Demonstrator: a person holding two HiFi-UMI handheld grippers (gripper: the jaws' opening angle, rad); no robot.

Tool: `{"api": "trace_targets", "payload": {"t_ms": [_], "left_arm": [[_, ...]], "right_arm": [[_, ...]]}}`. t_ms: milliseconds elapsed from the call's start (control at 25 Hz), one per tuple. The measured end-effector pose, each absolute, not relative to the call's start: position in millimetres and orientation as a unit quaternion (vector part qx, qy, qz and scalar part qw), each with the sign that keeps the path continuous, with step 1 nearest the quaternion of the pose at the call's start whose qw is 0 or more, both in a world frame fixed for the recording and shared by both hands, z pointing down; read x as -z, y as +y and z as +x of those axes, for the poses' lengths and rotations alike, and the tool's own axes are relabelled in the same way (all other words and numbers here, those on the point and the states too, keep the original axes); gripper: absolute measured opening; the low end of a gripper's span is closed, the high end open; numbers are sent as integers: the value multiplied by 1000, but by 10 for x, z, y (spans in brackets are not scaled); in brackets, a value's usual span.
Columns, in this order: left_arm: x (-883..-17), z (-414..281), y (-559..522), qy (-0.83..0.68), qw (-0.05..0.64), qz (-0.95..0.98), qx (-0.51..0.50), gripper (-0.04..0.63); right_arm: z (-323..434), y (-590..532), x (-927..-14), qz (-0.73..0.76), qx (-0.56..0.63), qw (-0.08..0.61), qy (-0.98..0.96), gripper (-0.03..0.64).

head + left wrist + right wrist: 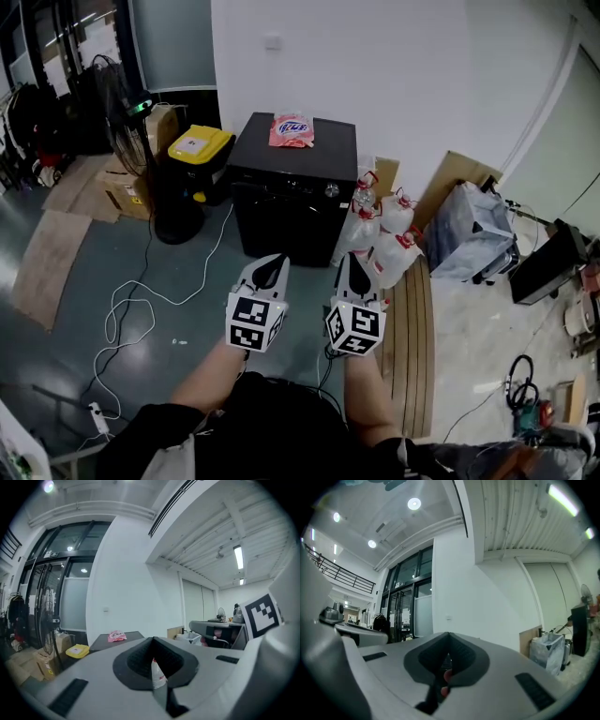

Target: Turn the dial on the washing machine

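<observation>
Both claws are pressed together and pinch nothing. My left claw [272, 267] and right claw [351, 262] hang side by side in front of the washing machine [292, 178], apart from it. I see only grey floor [202, 281] between them and its front.

I count one dial [331, 190], on the machine's front panel near its right end. One pink packet [292, 129] lies on the machine's top, toward the back. Against the machine's right side stands a cluster of jugs with red caps [397, 212]; I count at least three. Left of the machine are one yellow-lidded bin [200, 145] and one standing fan [127, 117], with cardboard boxes [122, 187] further left. One white cable [141, 309] loops over the floor in front of the machine, to its left.
</observation>
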State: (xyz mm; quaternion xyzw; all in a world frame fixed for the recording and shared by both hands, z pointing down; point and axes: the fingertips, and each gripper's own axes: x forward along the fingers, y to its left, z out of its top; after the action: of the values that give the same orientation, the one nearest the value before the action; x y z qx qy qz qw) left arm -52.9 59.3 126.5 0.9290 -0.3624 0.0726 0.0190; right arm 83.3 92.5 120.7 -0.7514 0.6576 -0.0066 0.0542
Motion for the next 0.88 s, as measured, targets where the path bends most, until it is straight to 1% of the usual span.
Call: {"api": "trace_targets", "payload": {"t_ms": [480,760,880], "left_arm": [[-1411,-145,-88,-356,25,932,-65,8],[-1444,165,-867,-343,26,938,-51,6],[-1445,313,-1270,-338,31,939,-51,8]], "right_arm": [[1146,266,-1408,-750,13,43,660,0],[1432,-473,-1430,-757,2,35,653,0],[1542,-853,-1435,-756,3,21,654,0]]}}
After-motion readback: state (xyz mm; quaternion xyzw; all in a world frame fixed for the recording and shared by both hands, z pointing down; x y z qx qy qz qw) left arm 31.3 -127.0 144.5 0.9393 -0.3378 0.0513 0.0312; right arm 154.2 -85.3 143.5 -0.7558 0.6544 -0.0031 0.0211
